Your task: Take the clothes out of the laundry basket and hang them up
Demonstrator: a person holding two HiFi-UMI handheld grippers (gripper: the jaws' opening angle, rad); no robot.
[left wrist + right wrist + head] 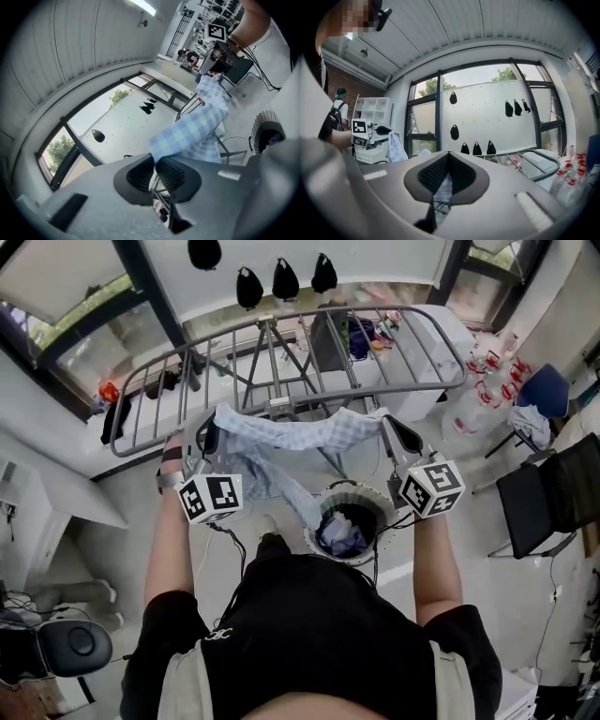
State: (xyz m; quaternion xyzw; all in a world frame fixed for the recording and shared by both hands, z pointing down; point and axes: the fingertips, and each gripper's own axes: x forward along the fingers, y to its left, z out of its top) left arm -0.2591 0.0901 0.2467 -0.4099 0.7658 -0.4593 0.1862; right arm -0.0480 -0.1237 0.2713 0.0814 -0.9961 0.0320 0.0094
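Head view: the checked cloth covers the tips of the left tongs and right tongs. Its hanging end hides part of the rim of the laundry basket. The items at the far edge of the drying rack are too small to identify.

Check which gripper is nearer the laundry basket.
Right. Right gripper is above, just right of the laundry basket; left gripper is above, farther off to its left. Both hold the checked garment.

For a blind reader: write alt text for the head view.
A person holds a blue checked garment spread between the left gripper and right gripper, both shut on it, before a grey drying rack; a laundry basket stands below.
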